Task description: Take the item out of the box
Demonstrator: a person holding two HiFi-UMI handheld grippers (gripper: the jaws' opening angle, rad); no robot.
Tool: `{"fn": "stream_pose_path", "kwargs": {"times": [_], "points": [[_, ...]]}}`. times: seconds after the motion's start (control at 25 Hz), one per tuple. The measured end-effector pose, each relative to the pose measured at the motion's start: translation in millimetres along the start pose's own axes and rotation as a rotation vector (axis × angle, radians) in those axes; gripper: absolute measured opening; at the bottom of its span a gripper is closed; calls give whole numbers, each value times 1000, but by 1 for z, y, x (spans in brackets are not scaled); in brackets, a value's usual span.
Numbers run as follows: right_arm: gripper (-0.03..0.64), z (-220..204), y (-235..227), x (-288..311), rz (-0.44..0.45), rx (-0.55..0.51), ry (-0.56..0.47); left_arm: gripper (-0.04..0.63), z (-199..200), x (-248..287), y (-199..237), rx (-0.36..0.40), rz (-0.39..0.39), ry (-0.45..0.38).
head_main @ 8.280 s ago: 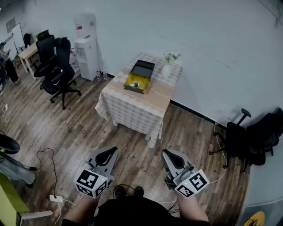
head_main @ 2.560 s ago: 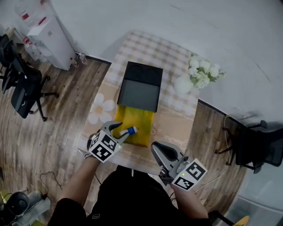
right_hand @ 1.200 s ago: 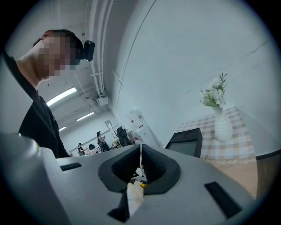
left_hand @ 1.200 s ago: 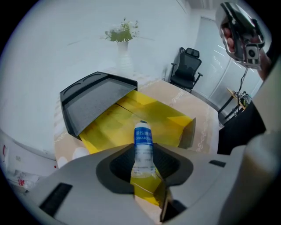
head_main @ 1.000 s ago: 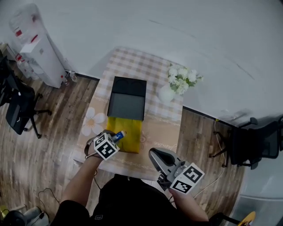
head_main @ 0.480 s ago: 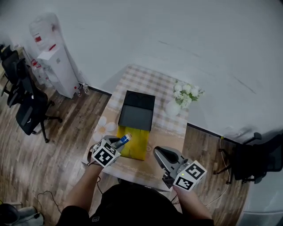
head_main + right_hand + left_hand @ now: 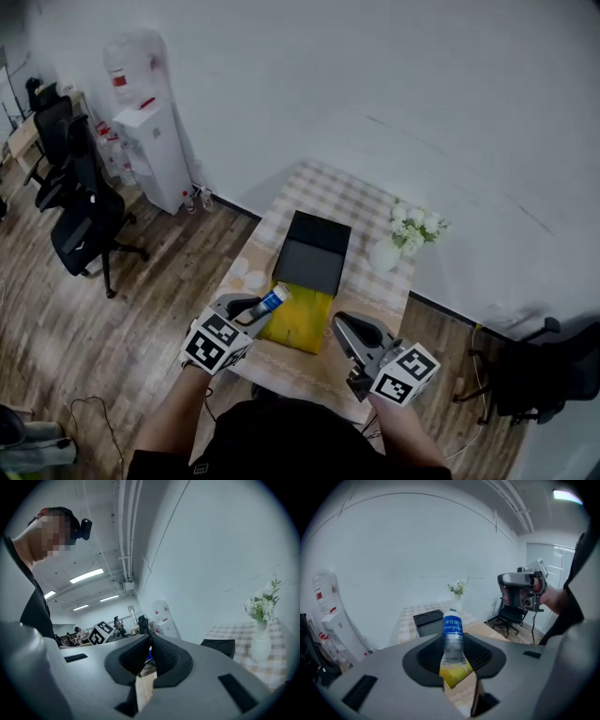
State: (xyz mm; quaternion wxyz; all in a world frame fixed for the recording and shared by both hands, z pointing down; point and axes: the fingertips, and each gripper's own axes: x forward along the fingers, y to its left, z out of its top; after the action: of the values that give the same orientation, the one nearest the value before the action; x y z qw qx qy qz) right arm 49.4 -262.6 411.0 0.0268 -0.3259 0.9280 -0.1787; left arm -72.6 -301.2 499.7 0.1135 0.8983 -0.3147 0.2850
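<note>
One bottle (image 7: pixel 452 632) sits clamped between the left gripper (image 7: pixel 249 313)'s jaws.

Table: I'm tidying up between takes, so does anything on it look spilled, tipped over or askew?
Nothing stands out. The vase stands upright on the table, the yellow box sits with its black lid open, and no spill shows. The bottle is off the table, clamped in the left gripper.

The head view was dim and flat, darker toward its corners; the wall (image 7: pixel 394 84) read grey. Both gripper views were fisheye circles ringed black, lines bowing at the rim. Strip lights (image 7: pixel 86 575) glowed at 10 o'clock in the right gripper view, a ceiling panel (image 7: pixel 567 496) at 1 o'clock in the left, where the bottle (image 7: pixel 452 634) looked sharp.
</note>
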Motion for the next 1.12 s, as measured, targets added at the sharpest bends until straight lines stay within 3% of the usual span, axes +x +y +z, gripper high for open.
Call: {"fn": "stream_pose_path", "kwargs": {"times": [0.48, 1.12], "points": [[38, 31, 17, 6, 41, -86, -32, 133, 54, -73, -11, -17, 56, -214], [37, 60, 78, -15, 186, -207, -150, 132, 108, -147, -26, -45, 124, -531]]}}
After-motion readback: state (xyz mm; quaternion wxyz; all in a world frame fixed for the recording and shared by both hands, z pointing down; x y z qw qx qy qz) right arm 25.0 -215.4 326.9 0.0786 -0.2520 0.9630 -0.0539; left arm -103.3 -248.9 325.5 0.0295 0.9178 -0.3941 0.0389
